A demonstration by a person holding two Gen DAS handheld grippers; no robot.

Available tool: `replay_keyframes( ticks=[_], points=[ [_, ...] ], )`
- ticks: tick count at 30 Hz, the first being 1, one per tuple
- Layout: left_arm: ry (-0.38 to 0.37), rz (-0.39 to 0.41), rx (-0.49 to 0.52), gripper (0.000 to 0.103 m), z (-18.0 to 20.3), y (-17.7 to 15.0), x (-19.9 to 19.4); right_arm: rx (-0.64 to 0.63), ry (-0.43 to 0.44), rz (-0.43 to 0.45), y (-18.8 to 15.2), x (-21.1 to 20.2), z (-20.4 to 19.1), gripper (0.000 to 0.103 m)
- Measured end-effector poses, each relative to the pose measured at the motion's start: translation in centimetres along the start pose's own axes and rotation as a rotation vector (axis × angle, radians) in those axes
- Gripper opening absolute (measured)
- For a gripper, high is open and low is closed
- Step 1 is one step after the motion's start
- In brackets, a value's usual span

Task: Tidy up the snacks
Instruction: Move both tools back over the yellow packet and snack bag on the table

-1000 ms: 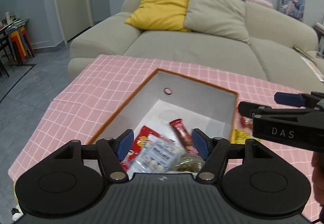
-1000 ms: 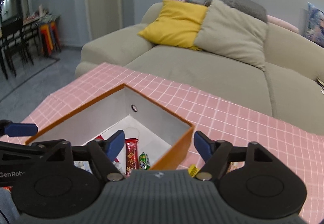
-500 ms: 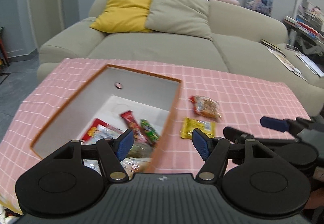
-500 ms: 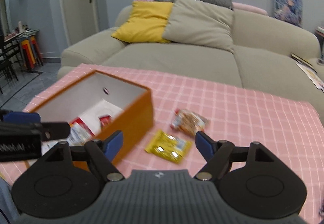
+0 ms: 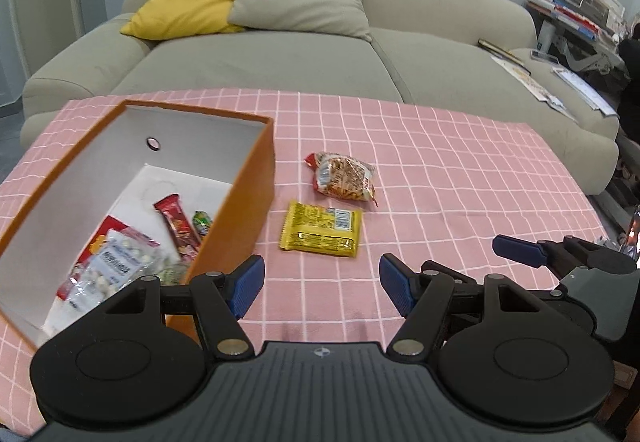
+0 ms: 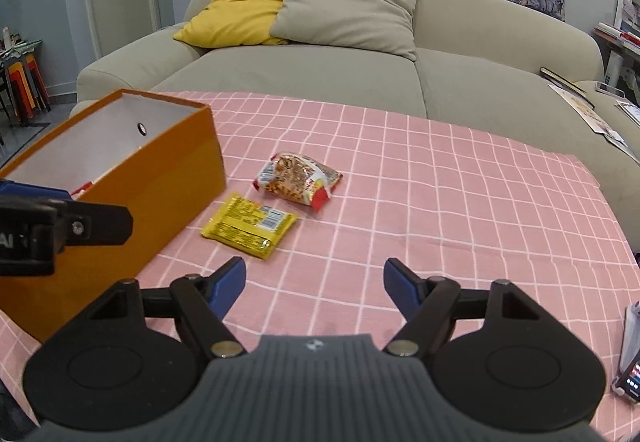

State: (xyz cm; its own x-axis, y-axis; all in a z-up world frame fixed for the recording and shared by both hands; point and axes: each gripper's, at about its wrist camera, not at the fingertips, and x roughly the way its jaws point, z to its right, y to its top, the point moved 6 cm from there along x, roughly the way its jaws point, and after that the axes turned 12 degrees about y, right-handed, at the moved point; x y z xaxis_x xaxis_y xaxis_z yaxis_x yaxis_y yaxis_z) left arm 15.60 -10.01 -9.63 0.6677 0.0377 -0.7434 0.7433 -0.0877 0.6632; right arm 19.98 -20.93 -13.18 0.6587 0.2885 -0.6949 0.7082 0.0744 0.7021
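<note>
An orange box [image 5: 244,198] with white inner walls stands on the pink checked tablecloth [image 5: 460,182]. It holds a red bar [image 5: 178,226], a green packet [image 5: 202,222] and a white bag of round sweets [image 5: 112,266]. To its right lie a yellow packet [image 5: 322,230] and a clear bag of brown snacks [image 5: 344,178]. My left gripper [image 5: 322,284] hovers open and empty just short of the yellow packet. My right gripper [image 6: 315,278] is also empty and its jaws are closing; the yellow packet [image 6: 250,224], snack bag [image 6: 298,178] and box [image 6: 160,178] lie ahead to its left.
A beige sofa [image 6: 320,82] with yellow and grey cushions runs behind the table. Books and papers lie on its right end [image 5: 532,82]. A phone [image 6: 632,374] rests at the table's near right corner. Bare cloth stretches to the right of the packets.
Both grippers have swung right and lower, from over the box to over the cloth. The box has slid to the left of both views, and the two loose packets have come into sight.
</note>
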Motion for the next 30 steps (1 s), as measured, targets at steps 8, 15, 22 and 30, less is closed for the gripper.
replay_keyframes(
  ticks=[8, 15, 22, 30],
  points=[
    [0.013, -0.074, -0.037, 0.077, 1.8, 0.3, 3.7, -0.074, 0.007, -0.03, 0.1, 2.5, 1.8, 0.059],
    [0.039, -0.139, -0.078, 0.076, 2.9, -0.7, 7.1, -0.153, 0.024, -0.064, -0.1, 5.2, 4.7, 0.05],
    [0.053, -0.147, -0.158, 0.076, 3.4, -1.1, 9.8, -0.244, 0.115, -0.057, 1.2, 8.4, 5.7, 0.047],
    [0.07, -0.168, -0.194, 0.073, 2.5, -0.4, 11.8, -0.336, 0.203, -0.053, 2.4, 12.4, 4.7, 0.042]
  ],
)
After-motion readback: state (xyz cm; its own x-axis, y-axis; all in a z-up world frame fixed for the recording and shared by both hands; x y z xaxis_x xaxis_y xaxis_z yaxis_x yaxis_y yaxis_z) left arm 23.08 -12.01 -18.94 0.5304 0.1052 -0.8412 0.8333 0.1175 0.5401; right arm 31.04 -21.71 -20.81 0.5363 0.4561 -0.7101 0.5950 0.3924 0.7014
